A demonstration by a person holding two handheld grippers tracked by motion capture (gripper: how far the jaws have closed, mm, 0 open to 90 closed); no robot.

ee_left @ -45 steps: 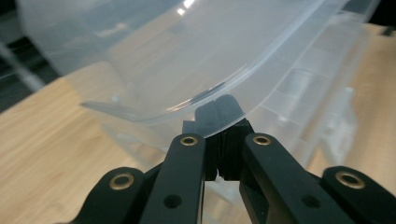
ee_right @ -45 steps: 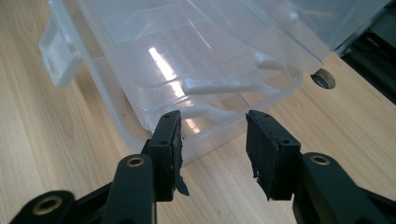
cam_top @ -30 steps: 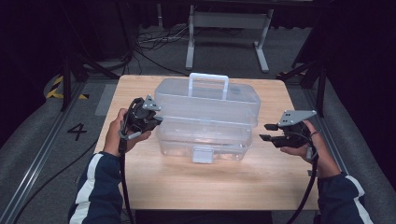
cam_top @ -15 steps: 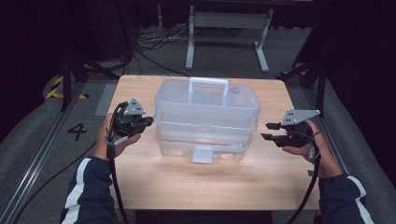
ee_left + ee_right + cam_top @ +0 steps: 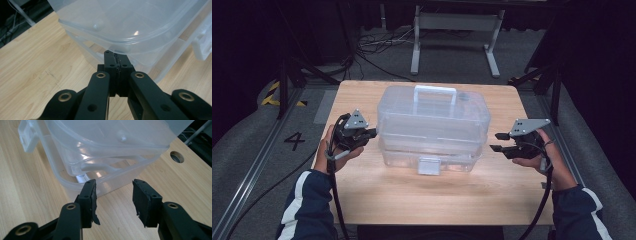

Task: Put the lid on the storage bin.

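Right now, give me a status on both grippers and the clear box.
Left gripper shut, tips at the clear box left rim. Right gripper open, empty, beside the right end. Lid on. Nothing in the way.

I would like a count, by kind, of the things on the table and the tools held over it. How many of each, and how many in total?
Clear plastic box with white handle and front latch: 1
Hand-held gripper: 2, the left hand-held gripper and the right hand-held gripper
Total: 3

Glossy clear plastic box [image 5: 434, 127] on a matt, light wood table [image 5: 452, 192].
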